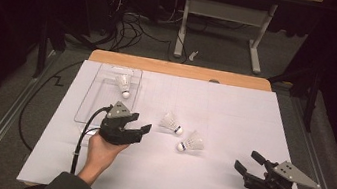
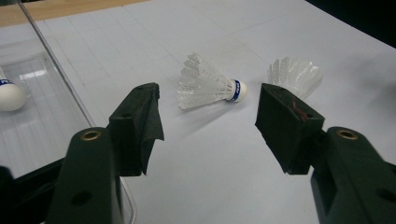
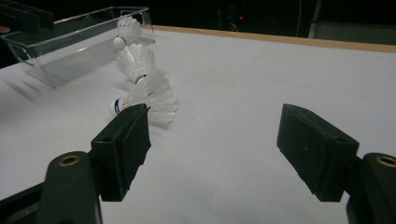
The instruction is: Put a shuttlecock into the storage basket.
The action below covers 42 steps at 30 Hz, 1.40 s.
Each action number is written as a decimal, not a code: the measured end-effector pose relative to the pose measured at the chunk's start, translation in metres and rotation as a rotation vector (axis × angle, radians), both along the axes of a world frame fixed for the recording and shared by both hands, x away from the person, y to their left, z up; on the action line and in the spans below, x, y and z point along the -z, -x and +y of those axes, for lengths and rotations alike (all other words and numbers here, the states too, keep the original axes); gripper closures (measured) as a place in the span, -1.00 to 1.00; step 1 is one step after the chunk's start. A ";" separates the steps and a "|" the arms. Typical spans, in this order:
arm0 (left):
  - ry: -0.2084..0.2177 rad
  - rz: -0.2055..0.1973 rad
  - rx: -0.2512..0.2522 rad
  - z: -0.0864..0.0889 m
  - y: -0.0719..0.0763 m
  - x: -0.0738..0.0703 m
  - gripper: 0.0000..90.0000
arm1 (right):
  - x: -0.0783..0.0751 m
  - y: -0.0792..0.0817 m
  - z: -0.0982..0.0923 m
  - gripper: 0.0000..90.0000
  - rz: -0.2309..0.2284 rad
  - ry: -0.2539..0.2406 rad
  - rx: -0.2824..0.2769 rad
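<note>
Two white feather shuttlecocks lie on the white table sheet (image 1: pixel 204 181), one (image 1: pixel 171 124) just left of the other (image 1: pixel 191 142). A third shuttlecock (image 1: pixel 124 86) rests inside the clear plastic tray (image 1: pixel 88 93) at the back left. My left gripper (image 1: pixel 142 133) hovers beside the tray's near corner, open, aimed at the nearer shuttlecock (image 2: pixel 205 85), which lies a short way beyond the fingertips (image 2: pixel 144 100). At the front right, my right gripper (image 1: pixel 247 161) is open and holds nothing; both loose shuttlecocks (image 3: pixel 149 100) (image 3: pixel 135 60) lie farther off to its left.
The tray's clear wall (image 2: pixel 56 70) runs close along the left gripper's left jaw. A wooden table edge (image 1: pixel 180 69) borders the sheet at the back. Beyond it the floor holds cables (image 1: pixel 131 28) and a desk frame (image 1: pixel 223 17).
</note>
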<state>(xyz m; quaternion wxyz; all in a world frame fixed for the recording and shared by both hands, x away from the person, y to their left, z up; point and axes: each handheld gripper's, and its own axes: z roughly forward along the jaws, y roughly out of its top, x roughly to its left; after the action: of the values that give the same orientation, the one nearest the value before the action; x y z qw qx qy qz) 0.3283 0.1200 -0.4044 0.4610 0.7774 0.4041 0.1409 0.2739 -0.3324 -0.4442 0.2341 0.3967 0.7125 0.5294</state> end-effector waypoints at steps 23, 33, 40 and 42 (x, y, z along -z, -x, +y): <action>-0.006 0.002 0.019 -0.013 -0.009 0.000 -0.12 | 0.000 0.000 0.000 -0.42 0.001 -0.002 0.000; -0.022 -0.002 0.036 -0.018 -0.014 -0.003 -0.19 | 0.000 0.000 0.000 -0.42 0.001 -0.002 0.000; -0.012 -0.010 0.049 -0.022 -0.018 -0.006 -0.19 | 0.000 0.001 0.000 -0.42 0.001 -0.004 -0.001; -0.012 -0.015 0.052 -0.023 -0.019 -0.006 -0.20 | 0.000 0.001 0.000 -0.42 0.001 -0.005 -0.001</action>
<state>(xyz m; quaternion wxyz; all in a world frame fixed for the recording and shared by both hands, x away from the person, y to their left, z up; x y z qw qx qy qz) 0.3477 0.0968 -0.3980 0.4629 0.7893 0.3793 0.1372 0.2732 -0.3326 -0.4440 0.2324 0.3970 0.7115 0.5312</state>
